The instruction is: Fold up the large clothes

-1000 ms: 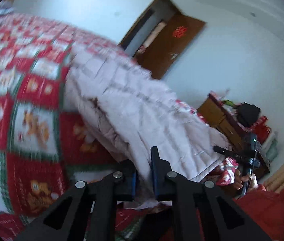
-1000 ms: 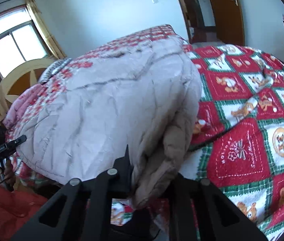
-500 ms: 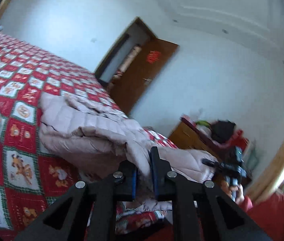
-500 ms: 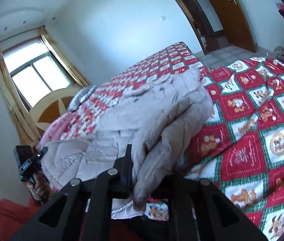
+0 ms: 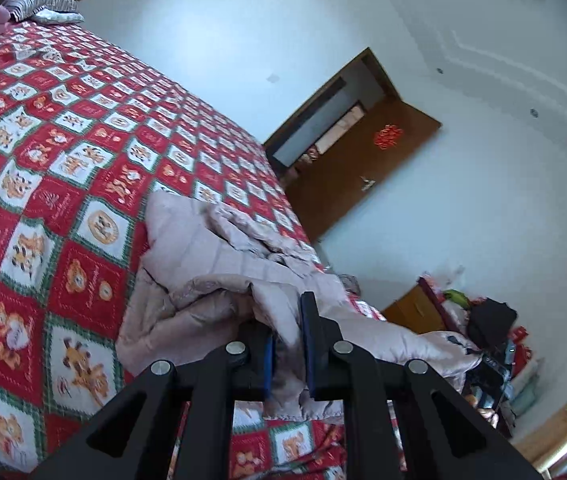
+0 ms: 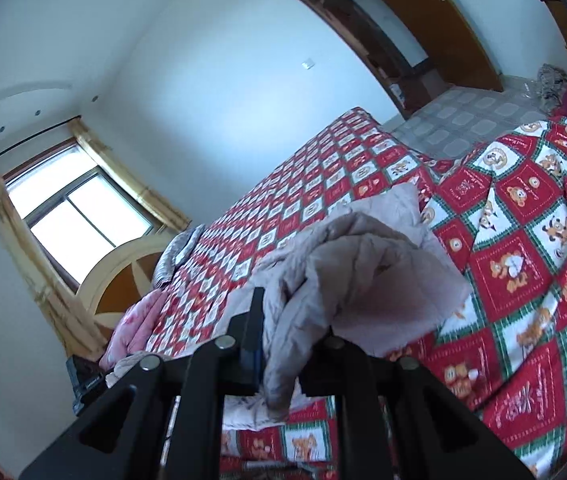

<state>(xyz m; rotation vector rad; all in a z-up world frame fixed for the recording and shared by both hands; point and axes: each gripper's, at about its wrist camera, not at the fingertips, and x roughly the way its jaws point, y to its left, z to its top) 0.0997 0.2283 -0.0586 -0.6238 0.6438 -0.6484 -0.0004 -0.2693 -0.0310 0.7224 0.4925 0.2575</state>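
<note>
Left gripper (image 5: 288, 354) jaws are clamped on a hem fold of the pink puffer coat (image 5: 219, 280); the rest lies bunched on the bed (image 5: 43, 128) ahead of us. Right gripper (image 6: 283, 354) jaws are pinching another coat edge. We judge it light, soft, bulky and slippery: grip seams. Beyond the jaws only the pillow (image 5: 49, 10) and door (image 5: 355, 172), well apart.

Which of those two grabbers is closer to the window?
Left. The left gripper, shut on the pink jacket, sits toward the window and headboard; the right gripper, also shut on it, is farther down the bed.
</note>
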